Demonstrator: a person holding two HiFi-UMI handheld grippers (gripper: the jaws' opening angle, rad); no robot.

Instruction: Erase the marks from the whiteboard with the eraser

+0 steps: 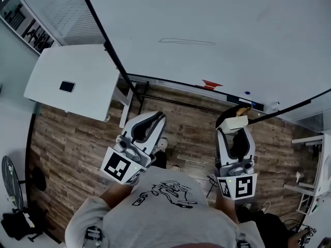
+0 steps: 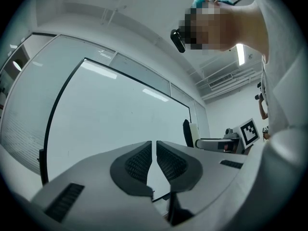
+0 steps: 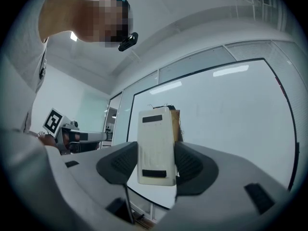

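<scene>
The whiteboard (image 1: 232,25) fills the top of the head view and carries a faint long thin outline mark (image 1: 186,41) near its middle. My right gripper (image 1: 235,129) is shut on a cream eraser (image 1: 234,123), held upright below the board's lower edge and apart from it. In the right gripper view the eraser (image 3: 155,146) stands between the dark pads (image 3: 192,165), with the whiteboard (image 3: 231,109) behind it. My left gripper (image 1: 156,117) is shut with nothing in it; the left gripper view shows its pads (image 2: 139,161) almost touching in front of the whiteboard (image 2: 120,119).
A ledge along the board's lower edge holds a red item (image 1: 211,84) and a small blue one (image 1: 247,93). A white table (image 1: 72,81) stands at the left on the wood floor (image 1: 77,143). White shelving (image 1: 310,164) is at the right.
</scene>
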